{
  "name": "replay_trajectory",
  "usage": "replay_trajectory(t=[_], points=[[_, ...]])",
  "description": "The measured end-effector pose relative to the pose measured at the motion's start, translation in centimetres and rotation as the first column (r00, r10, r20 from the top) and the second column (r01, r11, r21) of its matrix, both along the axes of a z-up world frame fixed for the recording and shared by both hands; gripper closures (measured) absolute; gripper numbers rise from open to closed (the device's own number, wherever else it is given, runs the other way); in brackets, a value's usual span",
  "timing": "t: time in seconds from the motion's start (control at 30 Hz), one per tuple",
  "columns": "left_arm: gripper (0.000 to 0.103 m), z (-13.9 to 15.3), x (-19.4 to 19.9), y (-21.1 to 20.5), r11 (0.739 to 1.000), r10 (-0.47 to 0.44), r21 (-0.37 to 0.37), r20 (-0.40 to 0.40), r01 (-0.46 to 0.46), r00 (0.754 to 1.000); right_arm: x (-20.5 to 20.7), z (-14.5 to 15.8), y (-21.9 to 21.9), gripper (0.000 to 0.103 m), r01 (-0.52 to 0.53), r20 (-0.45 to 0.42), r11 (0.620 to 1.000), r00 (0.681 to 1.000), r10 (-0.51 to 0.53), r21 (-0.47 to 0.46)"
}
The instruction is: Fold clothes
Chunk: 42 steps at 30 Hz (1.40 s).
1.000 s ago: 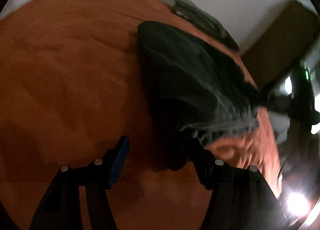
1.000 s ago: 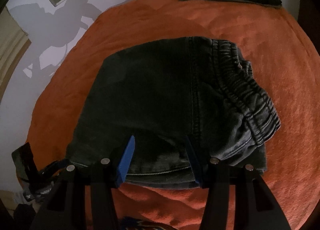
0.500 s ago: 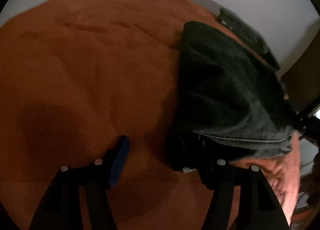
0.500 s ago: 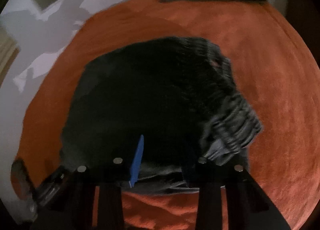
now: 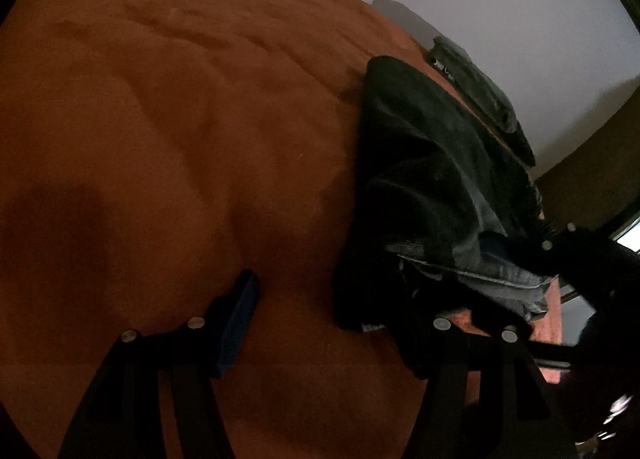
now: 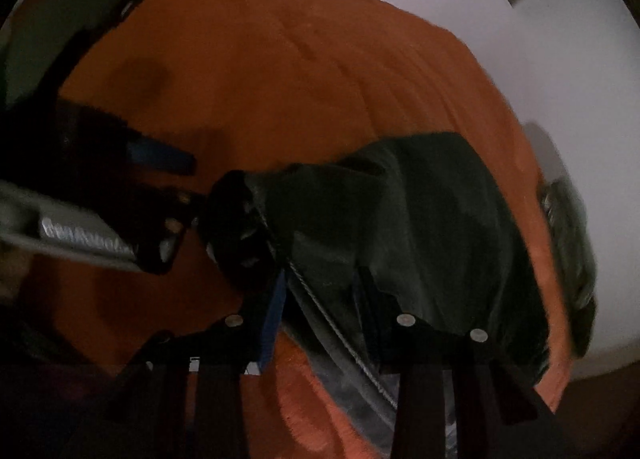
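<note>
Orange plush bedspread (image 5: 168, 147) is carrying the dark denim shorts with an elastic waistband (image 5: 436, 179), which are lying partly folded toward the side near the wall, with a second, already folded grey-green garment (image 5: 476, 87) sitting beyond them at the edge. The right gripper (image 6: 320, 311) is reaching into the hem end of the shorts; its jaws have just been closing, and denim is lying between the blue-padded fingers (image 6: 274, 315), though blur is hiding whether the pads are truly pinching both layers. The left gripper (image 5: 332, 307) is hovering low with its fingers spread, one finger over bare bedspread and the other at the near corner of the shorts, gripping nothing. Judging from this, the step in hand is taking hold of the edge for another fold. Doing it well probably means catching every layer at both corners, lifting evenly, and laying the edge flush so the waistband is not bunching.
</note>
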<state>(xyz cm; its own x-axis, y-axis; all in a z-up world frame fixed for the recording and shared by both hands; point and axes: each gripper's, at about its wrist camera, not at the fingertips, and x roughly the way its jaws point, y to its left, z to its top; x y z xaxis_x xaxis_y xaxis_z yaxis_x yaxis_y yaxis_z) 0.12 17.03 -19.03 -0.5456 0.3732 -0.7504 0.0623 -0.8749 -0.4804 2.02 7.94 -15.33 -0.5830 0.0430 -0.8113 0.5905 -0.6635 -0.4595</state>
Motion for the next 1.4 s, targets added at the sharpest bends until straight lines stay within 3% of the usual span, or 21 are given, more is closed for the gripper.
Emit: replay_trajectory(t=[0.07,0.1,0.13,0.23,0.37,0.47,0.57,0.67,0.77,0.8,0.87,0.97,1.07,1.23,1.27,1.33,1.4], points=[[0.038,0.0,-0.1,0.1,1.000,0.000,-0.002,0.000,0.000,1.000,0.2,-0.3,-0.1,0.069,-0.023,-0.014,0.999,1.000,0.023,0.035],[0.037,0.0,-0.1,0.2,1.000,0.000,-0.003,-0.001,0.000,1.000,0.3,-0.5,-0.1,0.077,-0.034,-0.027,0.998,0.999,0.035,0.048],[0.037,-0.1,-0.2,0.2,1.000,-0.002,0.003,0.001,0.002,1.000,0.2,-0.6,-0.1,0.093,-0.038,-0.050,0.997,0.998,0.041,0.060],[0.030,-0.2,0.0,0.2,1.000,-0.015,0.011,-0.008,0.015,1.000,0.7,1.5,1.1,0.097,-0.002,-0.113,0.999,0.994,-0.004,-0.051],[0.023,0.0,-0.5,2.3,0.992,-0.035,-0.118,-0.024,0.032,0.999,2.8,4.9,3.5,0.099,0.044,-0.106,0.970,0.992,-0.072,-0.240],[0.023,-0.2,-1.0,2.6,0.991,0.040,-0.130,-0.039,-0.045,0.998,4.2,4.6,4.2,0.099,0.048,-0.082,0.965,0.994,-0.071,-0.258],[0.027,-0.3,-0.6,1.5,0.989,0.134,-0.052,-0.055,-0.137,0.989,4.1,3.7,3.5,0.099,0.042,-0.085,0.976,0.994,-0.062,-0.213],[0.042,-0.5,0.6,-0.8,0.977,0.212,0.021,-0.014,-0.212,0.977,1.8,1.6,3.3,0.099,0.045,-0.038,0.989,0.998,-0.051,-0.144],[0.046,-1.4,0.8,-2.5,0.970,0.210,0.118,0.054,-0.215,0.976,1.0,0.0,2.7,0.094,0.051,0.011,0.992,0.999,-0.050,-0.117],[0.046,-1.4,0.8,-2.8,0.971,0.193,0.130,0.063,-0.200,0.979,0.8,0.2,2.9,0.092,0.057,0.030,0.988,0.998,-0.054,-0.141],[0.046,-0.9,0.9,-3.0,0.972,0.165,0.159,0.077,-0.175,0.983,0.3,1.8,4.7,0.090,0.102,0.093,0.956,0.993,-0.079,-0.275],[0.046,-0.2,1.0,-3.3,0.973,0.141,0.175,0.081,-0.154,0.987,-0.4,4.4,7.9,0.089,0.191,0.172,0.866,0.977,-0.123,-0.463],[0.046,0.3,1.6,-4.3,0.955,0.178,0.223,0.095,-0.195,0.979,-0.9,5.9,10.0,0.089,0.239,0.176,0.833,0.969,-0.173,-0.499],[0.043,0.9,1.9,-6.6,0.913,0.252,0.305,0.094,-0.269,0.963,-1.1,4.4,10.2,0.089,0.269,0.186,0.866,0.960,-0.207,-0.422],[0.037,0.4,1.0,-6.5,0.903,0.209,0.359,0.112,-0.235,0.972,-1.4,3.8,10.0,0.089,0.276,0.199,0.872,0.957,-0.211,-0.404],[0.037,-1.0,-1.4,-5.7,0.861,0.083,0.487,0.152,-0.148,0.985,-1.4,2.8,9.4,0.089,0.287,0.219,0.876,0.952,-0.215,-0.387],[0.037,-1.5,-3.1,-3.8,0.844,-0.034,0.534,0.154,-0.054,0.988,-1.4,2.5,9.2,0.089,0.290,0.221,0.871,0.951,-0.216,-0.396]])
